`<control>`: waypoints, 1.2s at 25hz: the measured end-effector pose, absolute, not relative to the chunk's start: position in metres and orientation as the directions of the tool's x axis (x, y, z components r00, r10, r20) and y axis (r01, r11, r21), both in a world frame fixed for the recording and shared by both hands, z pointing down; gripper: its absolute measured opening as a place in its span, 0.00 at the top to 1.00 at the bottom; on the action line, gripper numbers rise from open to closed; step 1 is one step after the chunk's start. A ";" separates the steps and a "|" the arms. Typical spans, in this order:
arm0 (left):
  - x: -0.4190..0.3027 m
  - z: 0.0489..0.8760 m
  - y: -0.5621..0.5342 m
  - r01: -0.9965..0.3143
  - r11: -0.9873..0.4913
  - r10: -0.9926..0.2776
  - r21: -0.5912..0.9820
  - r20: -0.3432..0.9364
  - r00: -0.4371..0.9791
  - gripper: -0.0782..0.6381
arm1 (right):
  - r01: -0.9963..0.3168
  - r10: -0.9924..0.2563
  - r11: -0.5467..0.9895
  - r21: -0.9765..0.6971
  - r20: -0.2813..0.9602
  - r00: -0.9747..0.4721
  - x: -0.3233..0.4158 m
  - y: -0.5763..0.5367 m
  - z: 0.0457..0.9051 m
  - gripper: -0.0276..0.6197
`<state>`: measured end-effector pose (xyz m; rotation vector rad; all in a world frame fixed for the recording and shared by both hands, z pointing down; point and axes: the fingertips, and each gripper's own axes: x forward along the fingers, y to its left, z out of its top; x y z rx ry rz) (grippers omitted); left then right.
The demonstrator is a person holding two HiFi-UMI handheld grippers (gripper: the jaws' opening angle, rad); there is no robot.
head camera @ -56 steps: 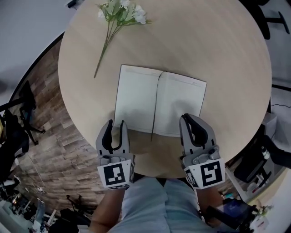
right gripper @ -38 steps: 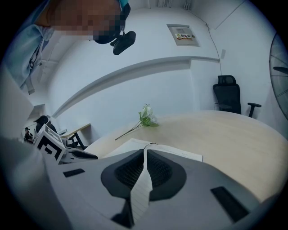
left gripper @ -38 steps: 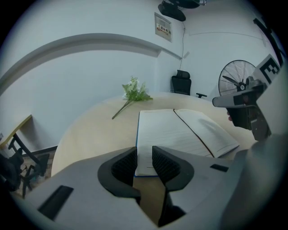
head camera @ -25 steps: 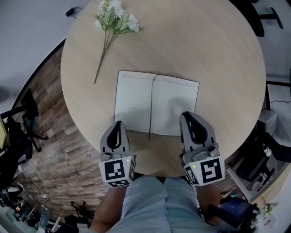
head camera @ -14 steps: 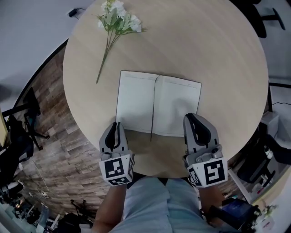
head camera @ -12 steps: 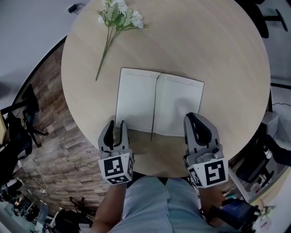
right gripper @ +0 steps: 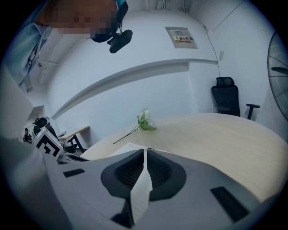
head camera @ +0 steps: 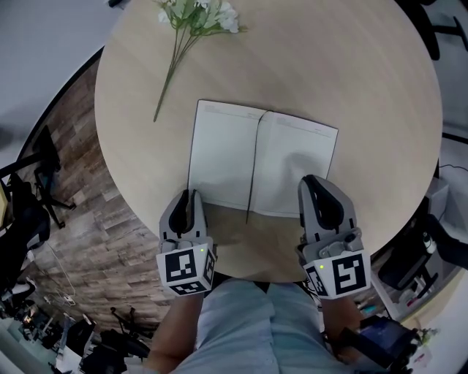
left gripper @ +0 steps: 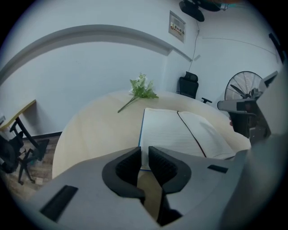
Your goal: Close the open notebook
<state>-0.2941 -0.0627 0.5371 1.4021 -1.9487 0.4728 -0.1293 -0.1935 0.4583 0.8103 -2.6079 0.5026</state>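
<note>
One notebook [head camera: 259, 161], one flower sprig [head camera: 186, 36]; both tools angled down at notebook's near edge; left gripper [head camera: 187, 196] fingers just parting, empty; right gripper [head camera: 313, 181] fingers together.

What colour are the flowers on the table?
The flowers are white, and they show best in the head view.

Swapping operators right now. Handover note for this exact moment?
Left gripper: jaws a narrow gap apart, just been opening, nothing between them; tips at the notebook's near left corner.
Right gripper: jaws together, tips over the right page's near corner; no page looks gripped.
Notebook: open, lying flat near the table's front edge; flower sprig beyond it, far left.
Done: both grippers sit at the near edge; nothing lifted.
Left: probably lift one side and fold it over to close.
</note>
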 end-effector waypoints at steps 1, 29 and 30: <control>-0.295 0.535 -0.062 -0.932 0.351 -0.686 0.094 0.703 -0.187 0.82 | -0.595 -0.467 0.772 -0.224 0.434 -0.770 -0.130 -0.194 0.457 0.88; -0.175 0.386 -0.082 -0.990 0.078 -0.847 0.116 0.531 -0.005 0.85 | -0.669 -0.627 0.720 -0.186 0.241 -0.741 -0.049 -0.182 0.334 0.88; -0.170 0.384 -0.082 -0.991 0.065 -0.849 0.115 0.528 0.006 0.85 | -0.677 -0.636 0.712 -0.186 0.238 -0.734 -0.043 -0.182 0.333 0.88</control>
